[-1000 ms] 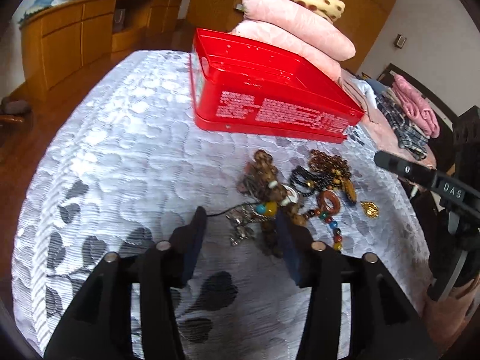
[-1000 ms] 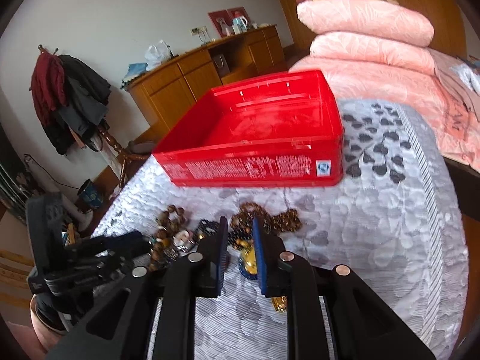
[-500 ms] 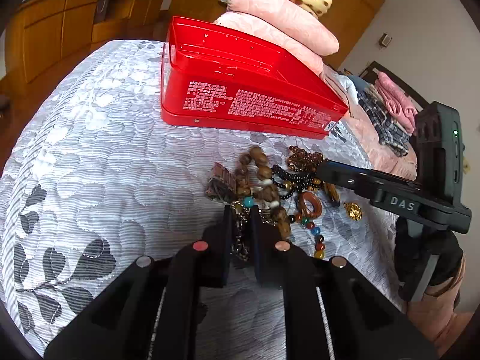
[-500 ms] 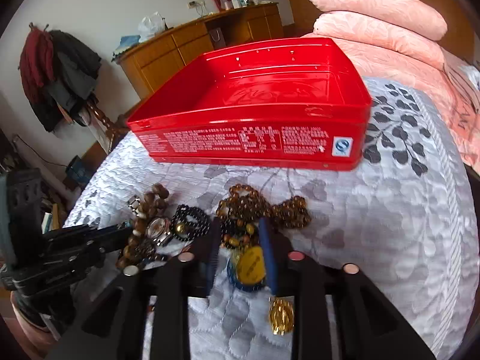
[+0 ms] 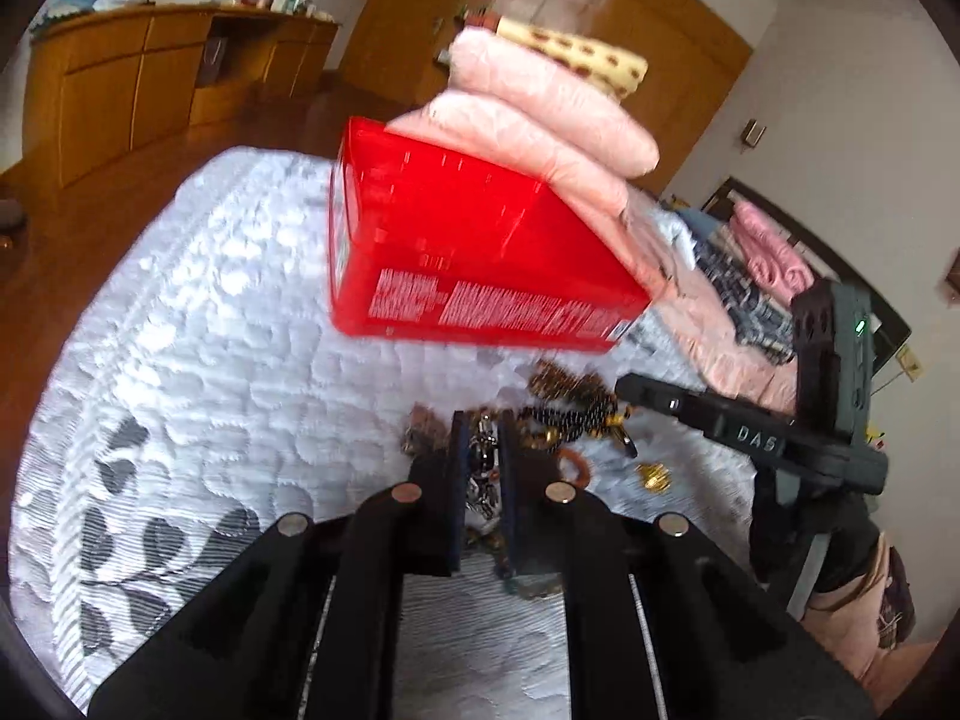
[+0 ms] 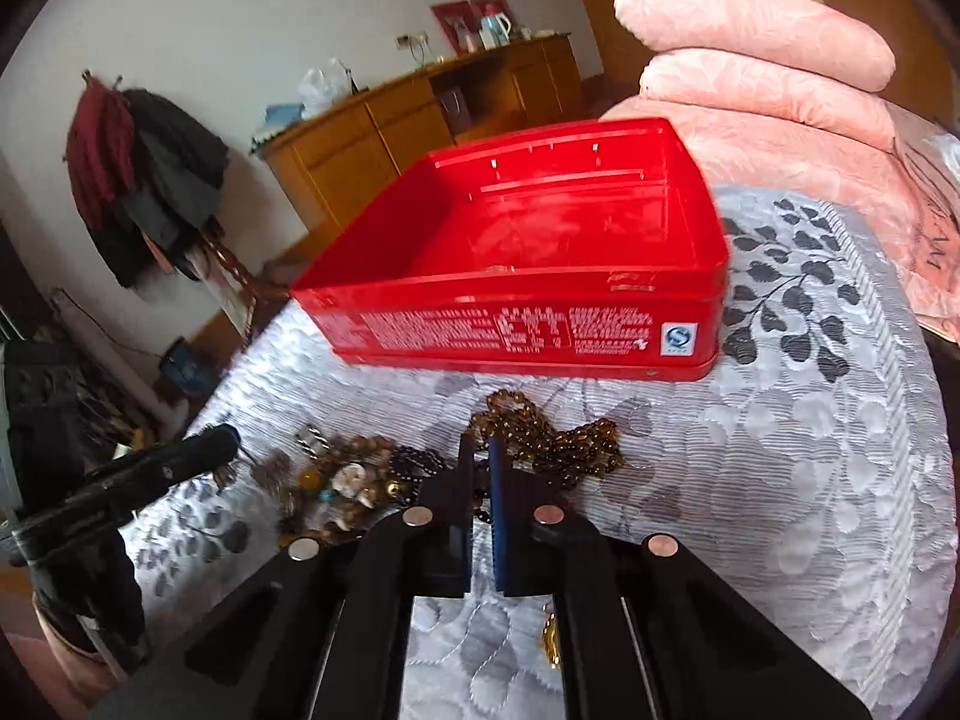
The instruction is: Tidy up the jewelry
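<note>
A heap of bead bracelets and necklaces (image 6: 372, 480) lies on the white quilted bedspread in front of an open red tin box (image 6: 540, 264). My left gripper (image 5: 480, 438) is shut on a silvery chain piece (image 5: 483, 474) from the heap and holds it just above the cloth. My right gripper (image 6: 478, 450) is shut on a dark bead string (image 6: 477, 495) at the near edge of the brown bead necklace (image 6: 540, 438). The red box (image 5: 468, 258) stands behind the heap in the left wrist view. A small gold pendant (image 5: 654, 476) lies apart on the right.
Pink folded quilts (image 6: 762, 60) are stacked behind the box. A wooden sideboard (image 6: 432, 114) lines the far wall. The bedspread (image 5: 198, 324) edge drops off to the wooden floor on the left. The other gripper's body (image 5: 756, 438) shows to the right.
Both grippers have closed on jewelry: the left one, open a second ago, shut on the chain and lifted; the right one closed tighter on the bead string and rose slightly.
</note>
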### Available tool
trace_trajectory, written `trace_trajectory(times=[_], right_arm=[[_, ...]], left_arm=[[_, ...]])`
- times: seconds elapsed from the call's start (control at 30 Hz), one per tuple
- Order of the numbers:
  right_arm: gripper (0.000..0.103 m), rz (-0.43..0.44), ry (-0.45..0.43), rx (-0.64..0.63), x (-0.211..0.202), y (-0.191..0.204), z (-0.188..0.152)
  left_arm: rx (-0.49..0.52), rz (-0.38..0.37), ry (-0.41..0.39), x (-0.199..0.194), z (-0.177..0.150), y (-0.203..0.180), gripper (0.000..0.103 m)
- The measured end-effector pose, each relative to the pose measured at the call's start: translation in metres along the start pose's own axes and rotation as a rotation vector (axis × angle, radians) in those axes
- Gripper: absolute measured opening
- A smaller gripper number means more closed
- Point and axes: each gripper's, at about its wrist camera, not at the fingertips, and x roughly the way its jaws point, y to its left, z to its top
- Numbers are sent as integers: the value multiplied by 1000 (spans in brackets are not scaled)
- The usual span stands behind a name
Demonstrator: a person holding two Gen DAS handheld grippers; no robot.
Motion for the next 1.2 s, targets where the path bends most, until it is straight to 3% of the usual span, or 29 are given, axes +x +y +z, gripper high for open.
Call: trace_trajectory(times=[0.27,0.47,0.73,1.0,1.2], right_arm=[[5,24,-77,-8,-36,10,8],[5,24,-107,-26,-51,13,17],[5,20,-162,-77,-64,23,52],[5,44,-194,-89,-56,20,99],[5,32,-167,-64,-22,7,129]], left_arm=[[7,-27,-70,-28,12,-8,8],[12,-41,-68,-24,17,-13,8],[56,-89,-114,-21,53,-30,8],[86,-100,-132,6,105,-39,8],[85,-70,-84,48,131,-29,8]])
